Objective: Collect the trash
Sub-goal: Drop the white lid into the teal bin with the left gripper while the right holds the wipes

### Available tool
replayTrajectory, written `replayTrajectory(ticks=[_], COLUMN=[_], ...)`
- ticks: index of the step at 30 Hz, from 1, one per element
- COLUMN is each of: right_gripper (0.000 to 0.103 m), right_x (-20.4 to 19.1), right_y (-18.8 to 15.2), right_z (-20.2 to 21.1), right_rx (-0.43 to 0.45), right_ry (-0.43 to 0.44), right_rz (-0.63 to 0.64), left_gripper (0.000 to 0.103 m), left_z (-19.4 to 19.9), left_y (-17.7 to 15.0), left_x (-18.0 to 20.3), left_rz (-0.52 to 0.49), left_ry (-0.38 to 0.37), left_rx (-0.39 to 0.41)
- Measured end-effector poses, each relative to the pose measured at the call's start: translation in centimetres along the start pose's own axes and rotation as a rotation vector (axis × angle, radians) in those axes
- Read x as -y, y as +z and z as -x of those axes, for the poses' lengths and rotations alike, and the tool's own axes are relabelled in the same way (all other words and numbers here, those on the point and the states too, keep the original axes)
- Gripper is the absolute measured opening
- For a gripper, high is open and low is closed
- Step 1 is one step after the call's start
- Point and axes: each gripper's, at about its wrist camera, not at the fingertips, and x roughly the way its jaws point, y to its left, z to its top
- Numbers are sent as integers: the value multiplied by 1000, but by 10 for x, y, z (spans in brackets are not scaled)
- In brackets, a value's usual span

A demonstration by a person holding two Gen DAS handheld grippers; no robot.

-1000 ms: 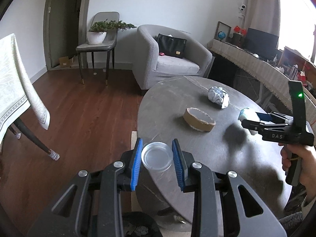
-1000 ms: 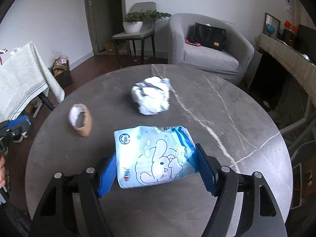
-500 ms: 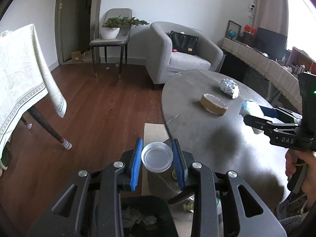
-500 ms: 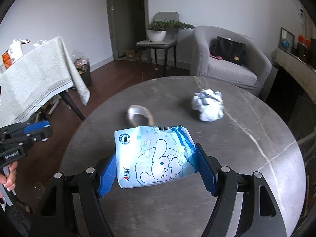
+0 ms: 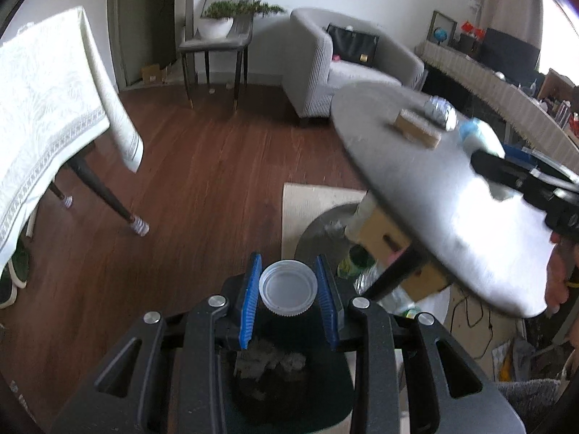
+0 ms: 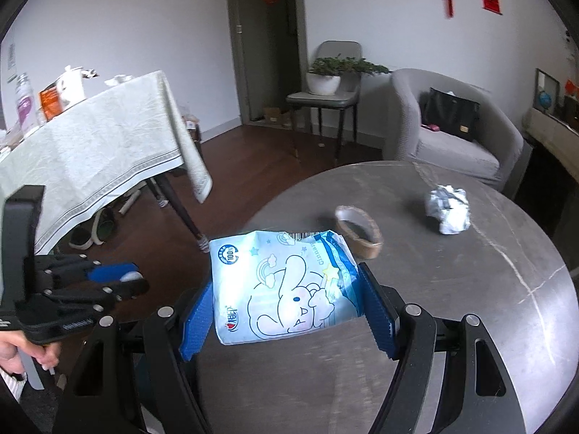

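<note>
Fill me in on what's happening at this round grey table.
A person is clearing trash with two handheld grippers. The left gripper is clamped on a clear round plastic lid, above a dark bin. The right gripper grips a light-blue cartoon-printed packet. A brown tape roll and crumpled foil ball remain on the round grey table.

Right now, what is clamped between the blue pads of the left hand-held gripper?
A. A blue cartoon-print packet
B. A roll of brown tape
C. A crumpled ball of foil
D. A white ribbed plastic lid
D: the left hand-held gripper has its pads closed on a white ribbed plastic lid, held over a dark trash bin below it.
</note>
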Motion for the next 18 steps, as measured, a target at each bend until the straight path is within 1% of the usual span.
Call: replayTrajectory(ticks=[7,11,16,18], right_gripper=[74,74,74,74], right_x=[-30,-46,-64,-67], right_y=[-1,-2,-3,-2], right_z=[-1,-9,-16,-18], right_rx=[1,-19,-34,-36], right_ry=[48,80,103,108], right_rz=[15,35,65,68], left_gripper=[33,33,33,35], left_z=[-10,-18,-24,-25], left_y=[-22,-30,-41,-43], left_x=[-15,-18,-19,-20], left_rz=[24,22,6,5], left_ry=[-3,-9,-22,-28], left_rx=[-96,-163,-224,-240])
